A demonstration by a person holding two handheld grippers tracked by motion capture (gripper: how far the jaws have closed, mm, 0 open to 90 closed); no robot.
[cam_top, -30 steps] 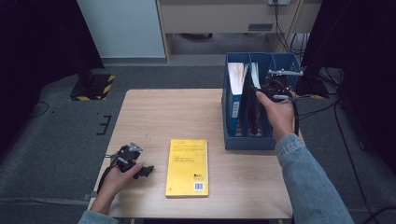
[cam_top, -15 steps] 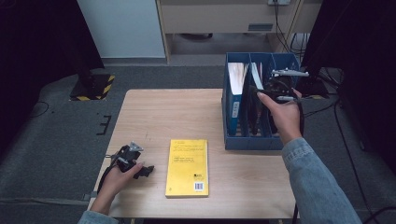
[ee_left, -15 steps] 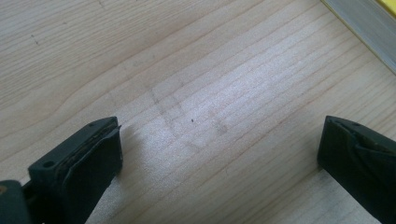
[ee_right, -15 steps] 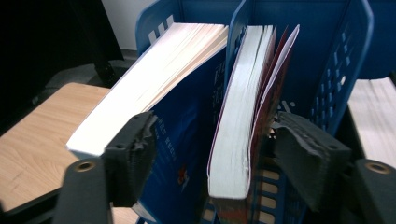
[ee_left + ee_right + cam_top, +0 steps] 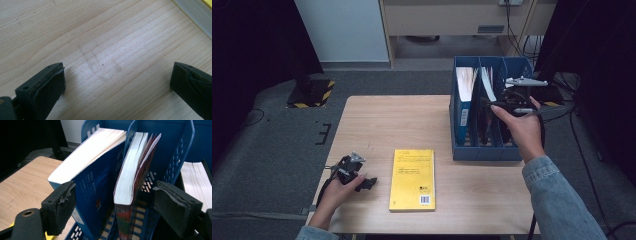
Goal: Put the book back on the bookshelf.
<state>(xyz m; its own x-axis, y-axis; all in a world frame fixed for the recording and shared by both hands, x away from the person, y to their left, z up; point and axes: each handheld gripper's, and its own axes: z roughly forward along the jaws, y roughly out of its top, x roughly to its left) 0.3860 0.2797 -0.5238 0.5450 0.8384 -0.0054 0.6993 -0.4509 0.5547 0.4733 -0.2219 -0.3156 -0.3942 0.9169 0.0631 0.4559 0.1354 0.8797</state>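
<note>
A yellow book (image 5: 413, 179) lies flat on the wooden table (image 5: 377, 125); its page edge (image 5: 195, 12) shows in the left gripper view. A blue three-slot file rack (image 5: 512, 150) stands at the right. A blue book (image 5: 97, 175) stands in its left slot and a red-covered book (image 5: 127, 182) in the middle one. My right gripper (image 5: 492, 104) (image 5: 118, 202) hovers open over the rack, its jaws to either side of the red book's top without touching it. Left of the yellow book, my left gripper (image 5: 368, 182) (image 5: 117, 82) rests open just above bare wood.
A third book (image 5: 193, 177) stands in the rack's right slot. Dark carpet surrounds the table, with cables (image 5: 572, 135) on the floor to the right. A yellow-and-black striped base (image 5: 311, 92) sits beyond the table's far left corner.
My right gripper has shifted slightly over the rack. The left gripper and the yellow book have not moved.
</note>
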